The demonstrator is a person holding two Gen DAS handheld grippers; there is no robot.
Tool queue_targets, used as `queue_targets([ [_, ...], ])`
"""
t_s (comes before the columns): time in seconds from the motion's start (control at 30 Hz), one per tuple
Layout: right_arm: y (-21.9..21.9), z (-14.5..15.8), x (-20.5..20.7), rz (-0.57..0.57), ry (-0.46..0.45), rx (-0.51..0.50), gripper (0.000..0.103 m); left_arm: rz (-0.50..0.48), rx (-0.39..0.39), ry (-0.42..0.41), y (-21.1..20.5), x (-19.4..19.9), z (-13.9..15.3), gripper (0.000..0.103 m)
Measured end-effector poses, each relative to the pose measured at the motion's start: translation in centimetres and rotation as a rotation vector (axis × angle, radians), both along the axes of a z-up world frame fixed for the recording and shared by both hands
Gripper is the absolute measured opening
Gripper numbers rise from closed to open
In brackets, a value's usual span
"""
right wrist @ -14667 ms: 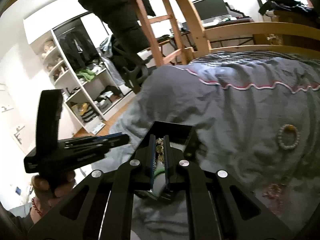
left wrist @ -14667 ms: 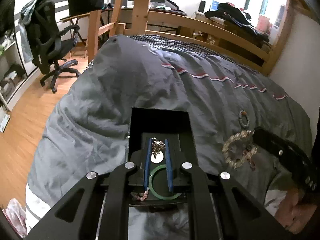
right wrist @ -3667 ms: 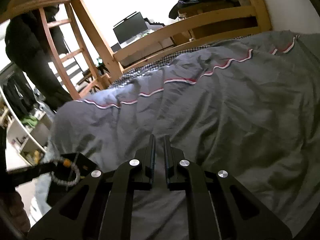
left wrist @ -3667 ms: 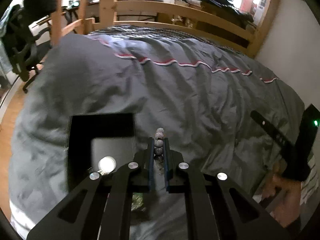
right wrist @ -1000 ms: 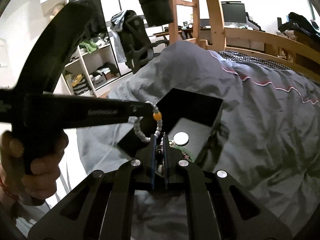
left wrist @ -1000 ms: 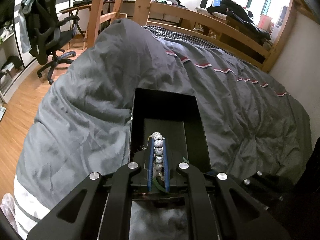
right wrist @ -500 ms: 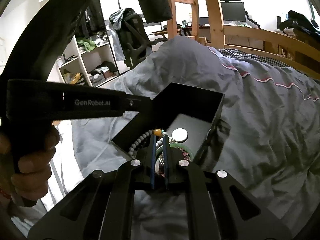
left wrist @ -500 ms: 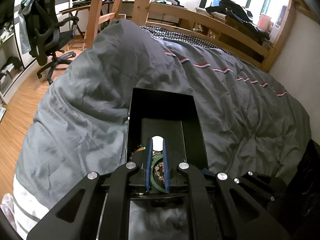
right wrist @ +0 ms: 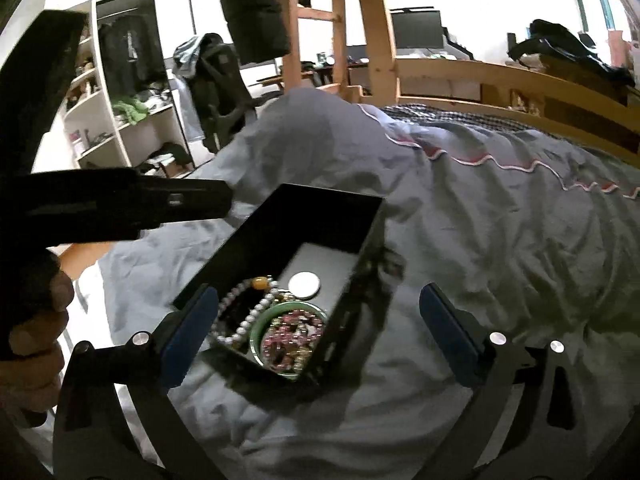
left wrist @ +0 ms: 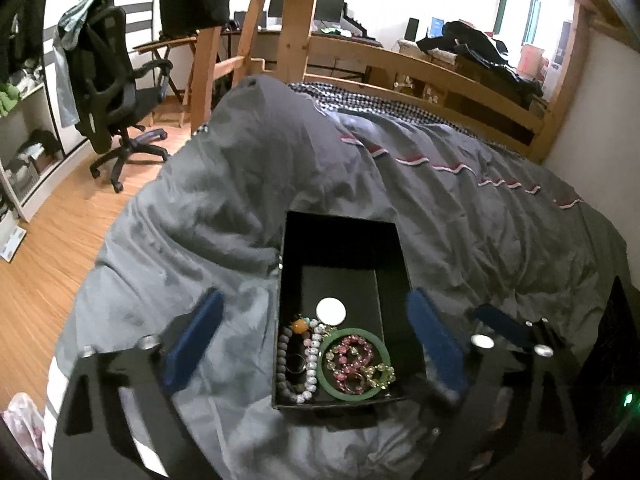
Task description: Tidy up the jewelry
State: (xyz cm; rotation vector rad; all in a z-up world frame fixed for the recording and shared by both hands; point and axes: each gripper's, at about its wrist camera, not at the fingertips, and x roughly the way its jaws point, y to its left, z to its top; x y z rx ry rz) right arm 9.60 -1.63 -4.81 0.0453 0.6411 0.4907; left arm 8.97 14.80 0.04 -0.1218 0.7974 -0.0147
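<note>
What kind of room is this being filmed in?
Most likely a bedroom that doubles as a study. A bed with a grey duvet fills the view, under a wooden bunk frame, with an office chair and monitor behind.

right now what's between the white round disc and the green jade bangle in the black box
Nothing; the white round disc sits right beside the green jade bangle rim inside the black box, per the left wrist view.

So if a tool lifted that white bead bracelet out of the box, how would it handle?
The bead bracelet would probably droop: it lies slack in a loose line. It may snag, since it rests against the green bangle and a dark bead strand in the box. Round beads could slip between flat pads.
</note>
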Motion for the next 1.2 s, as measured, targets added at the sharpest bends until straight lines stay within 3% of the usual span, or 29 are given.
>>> queue_targets([
  [0.13,-0.2,1.0,0.2,-0.016,-0.004,-0.021,0.099,0.007,0.039,-0.031,0.3,-0.6,0.9,0.097],
  [0.4,0.2,2.6,-0.1,-0.038,0.002,-0.202,0.099,0.012,0.125,-0.049,0.0,-2.5,1.9,0.097],
  [0.53,-0.9,3.9,-1.3,-0.041,0.066,-0.169,0.099,0.014,0.129,-0.047,-0.6,-4.2,2.5,0.097],
  [0.8,-2.8,5.9,-4.4,-0.059,0.080,-0.150,0.099,0.043,0.098,-0.021,-1.3,-6.8,3.5,0.097],
  [1.1,-3.7,6.5,-6.2,-0.051,0.085,-0.127,0.099,0.083,0.164,0.056,-1.4,-9.0,1.1,0.097],
  [1.2,-3.7,6.2,-6.3,-0.042,0.084,-0.127,0.099,0.073,0.180,0.047,-1.9,-9.3,0.6,0.097],
])
